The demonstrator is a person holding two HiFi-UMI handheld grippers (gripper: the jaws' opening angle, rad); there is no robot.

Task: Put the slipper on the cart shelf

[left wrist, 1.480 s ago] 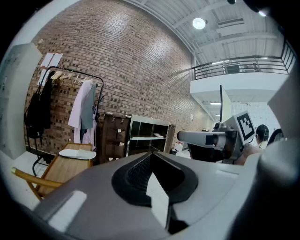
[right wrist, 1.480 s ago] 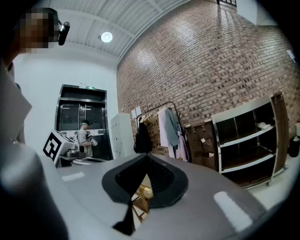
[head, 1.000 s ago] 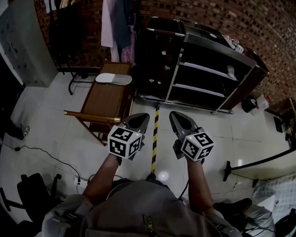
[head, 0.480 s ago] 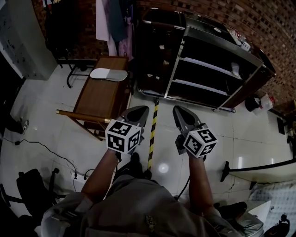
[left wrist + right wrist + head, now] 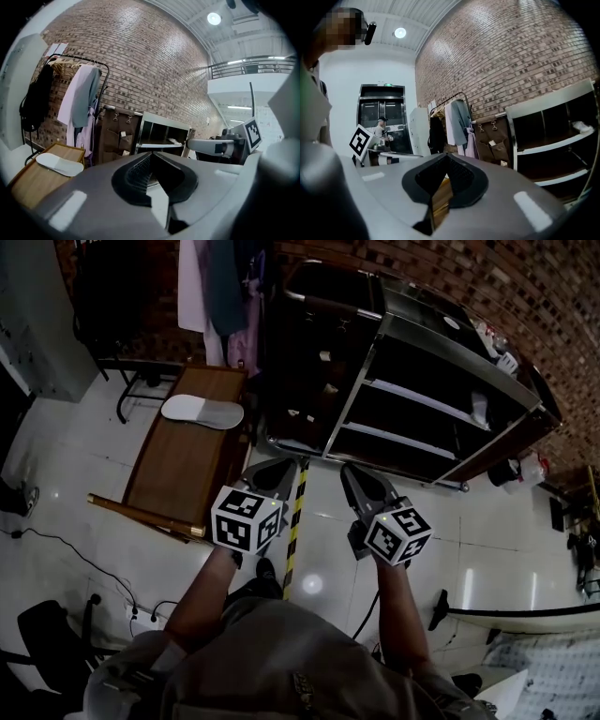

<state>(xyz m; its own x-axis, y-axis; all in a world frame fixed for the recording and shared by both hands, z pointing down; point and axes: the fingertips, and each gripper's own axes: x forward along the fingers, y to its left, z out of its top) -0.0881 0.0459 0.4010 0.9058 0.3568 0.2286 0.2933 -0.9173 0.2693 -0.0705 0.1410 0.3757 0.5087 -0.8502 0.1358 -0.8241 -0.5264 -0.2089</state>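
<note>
The slipper (image 5: 202, 412) is lying flat at the far end of the wooden surface (image 5: 178, 474), ahead of and to the left of both hand-held grippers and well apart from them. In the head view its long axis is running roughly left to right, across the line of approach rather than along it, so a hand-held gripper reaching forward is meeting the slipper broadside. The left hand-held gripper (image 5: 281, 468) is the nearer of the two: it is hanging just past the near right corner of the surface. Its jaws are pressed together with nothing between them. The right hand-held gripper (image 5: 352, 474) is hanging beside it, on the other side of the striped floor line (image 5: 292, 531), with its jaws likewise together and empty. The cart (image 5: 427, 329) is standing ahead and to the right, its open side facing the person and its middle shelf (image 5: 417, 399) nearer to the right hand-held gripper. By this layout, the left hand-held gripper is likely needing to open, travel forward and left, and close across the narrow width of the slipper. The carry is then running rightward to the shelf.
</note>
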